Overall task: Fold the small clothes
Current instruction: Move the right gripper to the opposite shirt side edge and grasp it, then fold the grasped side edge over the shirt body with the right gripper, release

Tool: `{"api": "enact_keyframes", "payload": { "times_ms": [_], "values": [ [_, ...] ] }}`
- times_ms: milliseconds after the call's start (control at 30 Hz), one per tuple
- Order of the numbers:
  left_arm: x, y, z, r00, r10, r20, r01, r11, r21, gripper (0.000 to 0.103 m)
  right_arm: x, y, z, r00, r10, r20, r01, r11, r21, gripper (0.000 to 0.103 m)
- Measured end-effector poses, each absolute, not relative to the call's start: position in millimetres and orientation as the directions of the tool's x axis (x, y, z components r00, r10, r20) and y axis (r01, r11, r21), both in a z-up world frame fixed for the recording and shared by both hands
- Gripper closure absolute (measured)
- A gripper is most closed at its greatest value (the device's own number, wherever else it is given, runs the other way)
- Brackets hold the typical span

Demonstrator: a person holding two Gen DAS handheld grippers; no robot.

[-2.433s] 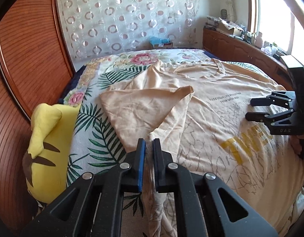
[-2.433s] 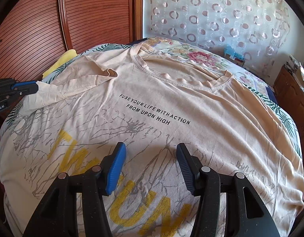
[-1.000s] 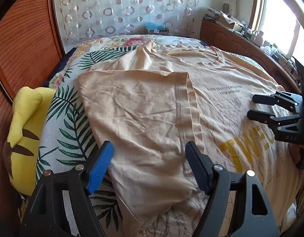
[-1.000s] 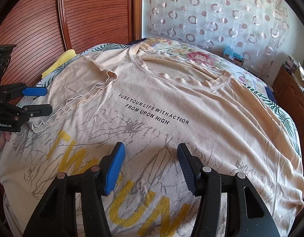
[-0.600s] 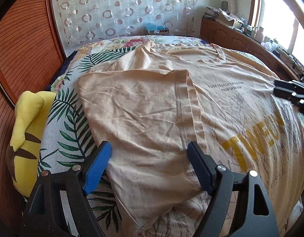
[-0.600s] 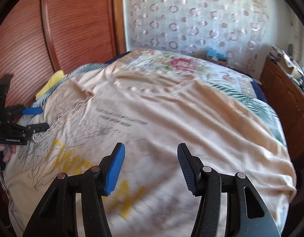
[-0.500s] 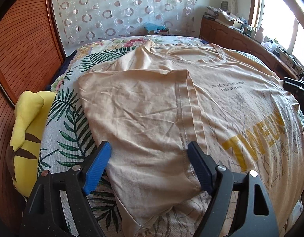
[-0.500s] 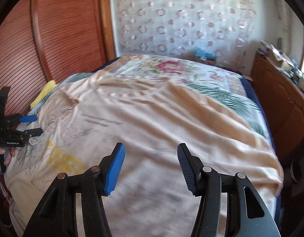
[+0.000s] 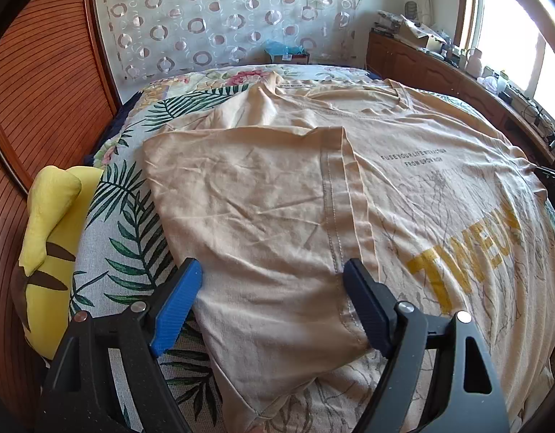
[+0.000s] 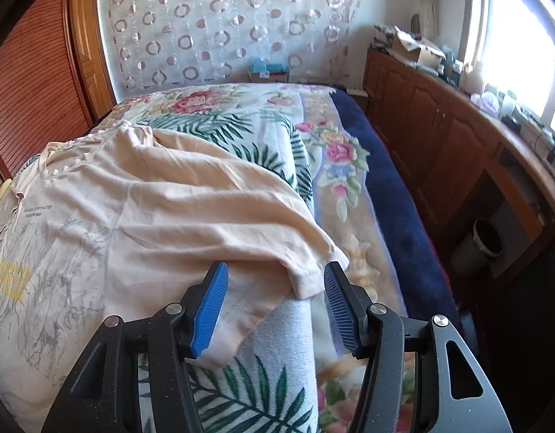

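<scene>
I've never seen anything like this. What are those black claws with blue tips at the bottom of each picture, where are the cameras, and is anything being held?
There is no robot here: a person holds a two-finger gripper in each hand, with a wide-angle camera on each looking along its fingers. One picture is from the left gripper, the other from the right gripper. A peach T-shirt lies spread on a bed with a floral bedspread; one sleeve is already folded in. A yellow plush toy sits at the bed's edge. Both grippers are open and hold nothing. The right one frames the other sleeve, probably next to fold.

Peach T-shirt (image 9: 277, 198) spread, sleeve folded
</scene>
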State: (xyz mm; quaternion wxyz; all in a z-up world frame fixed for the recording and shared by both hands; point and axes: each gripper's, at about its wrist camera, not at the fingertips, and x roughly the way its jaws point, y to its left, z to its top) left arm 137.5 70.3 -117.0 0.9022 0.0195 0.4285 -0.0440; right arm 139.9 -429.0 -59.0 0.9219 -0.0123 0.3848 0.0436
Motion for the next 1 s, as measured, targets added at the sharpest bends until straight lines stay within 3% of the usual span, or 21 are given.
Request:
{"api": "enact_keyframes", "payload": {
  "times_ms": [400, 467, 533, 700, 1000],
  "values": [
    [136.4, 72.8, -117.6, 0.627, -0.059, -0.777, 0.092, 0.996, -0.001, 0.02, 167.8, -463.7, -67.6, 0.653, 0.175, -0.737, -0.099, 0.984, 0.146, 0.043],
    [137.0, 72.3, -117.5, 0.627, -0.059, -0.777, 0.092, 0.996, -0.001, 0.02, 170.5, -466.9, -67.2, 0.653, 0.199, -0.73, -0.119, 0.98, 0.161, 0.051],
    [137.0, 72.1, -117.6, 0.627, -0.06, -0.777, 0.092, 0.996, -0.002, 0.02, 168.8, -463.1, -66.1, 0.665, 0.195, -0.721, -0.134, 0.981, 0.141, 0.075],
    [134.0, 75.6, -114.4, 0.638, -0.074, -0.767, 0.095, 0.995, -0.016, 0.02, 161.8, -448.1, -67.8, 0.703, 0.122, -0.7, -0.136, 0.99, 0.035, 0.095],
    [112.1, 78.7, -81.9, 0.708, -0.093, -0.7, 0.075, 0.996, -0.056, 0.02, 146.8, -419.0, -42.9, 0.787, 0.152, -0.598, -0.197, 0.98, -0.01, 0.097]
  ]
}}
